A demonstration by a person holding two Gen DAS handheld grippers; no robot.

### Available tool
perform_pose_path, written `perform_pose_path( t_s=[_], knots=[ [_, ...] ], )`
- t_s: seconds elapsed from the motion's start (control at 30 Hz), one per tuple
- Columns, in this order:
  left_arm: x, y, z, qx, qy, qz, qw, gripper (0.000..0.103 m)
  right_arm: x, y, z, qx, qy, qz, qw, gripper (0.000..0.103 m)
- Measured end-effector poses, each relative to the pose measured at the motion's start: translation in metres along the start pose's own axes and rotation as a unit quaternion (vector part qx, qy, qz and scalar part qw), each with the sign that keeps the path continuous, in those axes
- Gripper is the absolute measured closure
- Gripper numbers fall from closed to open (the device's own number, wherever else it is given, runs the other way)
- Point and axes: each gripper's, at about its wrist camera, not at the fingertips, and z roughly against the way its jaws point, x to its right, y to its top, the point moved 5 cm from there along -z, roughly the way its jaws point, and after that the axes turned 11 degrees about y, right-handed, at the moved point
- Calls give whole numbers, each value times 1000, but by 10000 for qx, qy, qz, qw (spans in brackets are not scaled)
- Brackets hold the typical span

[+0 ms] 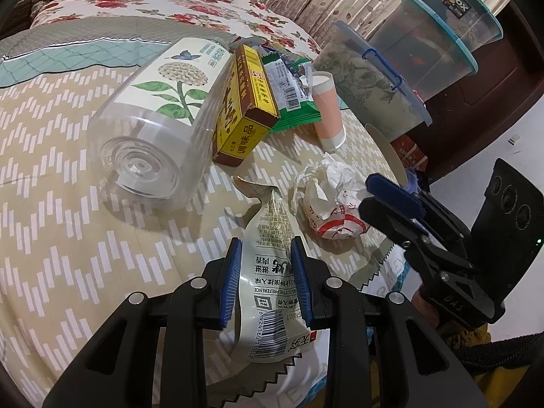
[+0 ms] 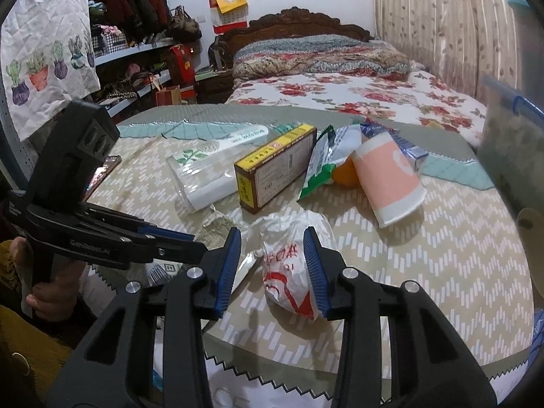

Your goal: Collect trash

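**Trash on the patterned tablecloth**

Left wrist view: the left gripper (image 1: pixel 265 278) straddles a white snack wrapper (image 1: pixel 272 255) printed "SELECTIVE PREFERENCE" above a barcode, its pads spread just wider than it. A yellow box (image 1: pixel 243 108) reads "调味品"; a storage bin (image 1: pixel 452 10) says "BOX".

Right wrist view: the right gripper (image 2: pixel 273 268) stands wide around a crumpled red-printed wrapper (image 2: pixel 289 272). A hanging cloth (image 2: pixel 51 34) reads "Home".

Box (image 1: pixel 243 108) between bottle (image 1: pixel 153 115) and cup (image 1: pixel 326 108)
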Motion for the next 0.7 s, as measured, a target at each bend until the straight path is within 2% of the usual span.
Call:
perform_pose_path(
  t_s=[0.2, 0.4, 0.7],
  knots=[
    [-4, -1, 1, -17, -10, 32, 10000, 75, 4, -7, -8, -134, -91, -21, 9999, 60],
    [-2, -2, 0, -34, 4, 28, 10000, 75, 10, -12, -12, -168, -199, -46, 9996, 47],
    [5, 1, -4, -69, -5, -10, 10000, 75, 26, -19, -15, -237, -503, -126, 9984, 40]
  ],
)
